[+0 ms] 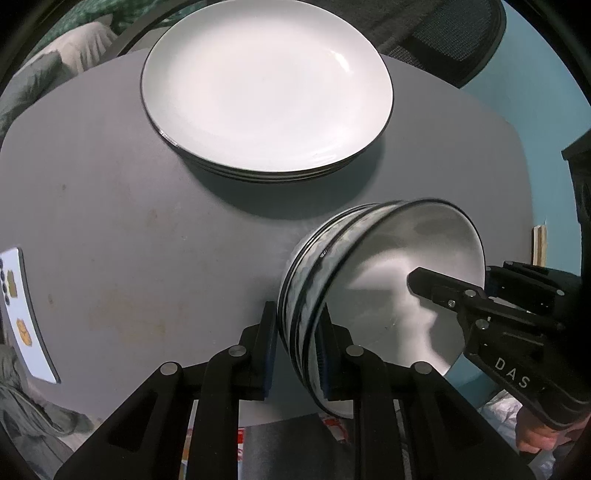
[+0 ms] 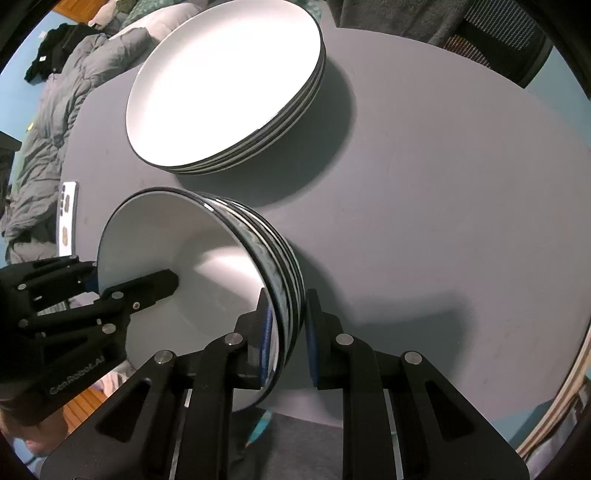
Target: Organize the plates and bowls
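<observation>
Two grippers clamp one nested bowl stack (image 1: pixel 369 280) by opposite rims, tilted above the worktop (image 1: pixel 129 240) near the plate stack (image 1: pixel 266 85): left gripper (image 1: pixel 299 354), right gripper (image 2: pixel 288 332). Heavy, brittle, glazed-slippery; rim holds suit.

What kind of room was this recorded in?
Probably a lived-in bedroom or home office: a round grey table beside a rumpled grey duvet, clothes heaped behind, and a mesh office chair.
</observation>
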A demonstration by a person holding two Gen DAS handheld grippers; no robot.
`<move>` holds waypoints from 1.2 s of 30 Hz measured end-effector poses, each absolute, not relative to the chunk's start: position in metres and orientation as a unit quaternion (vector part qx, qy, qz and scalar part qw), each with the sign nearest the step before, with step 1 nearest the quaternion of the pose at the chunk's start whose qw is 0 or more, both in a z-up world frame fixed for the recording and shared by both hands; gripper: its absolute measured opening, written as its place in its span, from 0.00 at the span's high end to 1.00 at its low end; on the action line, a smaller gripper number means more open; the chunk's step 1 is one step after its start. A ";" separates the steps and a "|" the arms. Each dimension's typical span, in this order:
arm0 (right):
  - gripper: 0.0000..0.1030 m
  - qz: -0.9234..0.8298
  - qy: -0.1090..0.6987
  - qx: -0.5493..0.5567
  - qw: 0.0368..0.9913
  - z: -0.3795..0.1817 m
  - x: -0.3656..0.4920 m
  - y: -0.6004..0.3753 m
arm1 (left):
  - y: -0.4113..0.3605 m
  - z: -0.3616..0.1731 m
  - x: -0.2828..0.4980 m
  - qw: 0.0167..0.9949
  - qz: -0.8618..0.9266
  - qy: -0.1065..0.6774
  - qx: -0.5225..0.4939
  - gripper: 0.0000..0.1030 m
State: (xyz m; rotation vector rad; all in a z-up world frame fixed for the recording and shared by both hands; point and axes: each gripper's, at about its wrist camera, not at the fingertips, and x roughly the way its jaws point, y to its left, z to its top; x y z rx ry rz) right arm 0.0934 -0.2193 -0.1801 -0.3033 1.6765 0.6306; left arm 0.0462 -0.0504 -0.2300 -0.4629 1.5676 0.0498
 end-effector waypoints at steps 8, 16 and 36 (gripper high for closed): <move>0.85 0.269 0.729 -0.134 0.616 -0.184 0.094 -0.216 | -0.053 -0.232 0.048 0.684 0.029 0.701 -0.201 0.82; 0.84 0.293 0.716 -0.156 0.615 -0.184 0.089 -0.213 | -0.061 -0.232 0.042 0.691 0.019 0.699 -0.184 0.80; 0.81 0.303 0.741 -0.116 0.588 -0.195 0.093 -0.215 | -0.040 -0.236 0.043 0.686 0.009 0.692 -0.224 0.74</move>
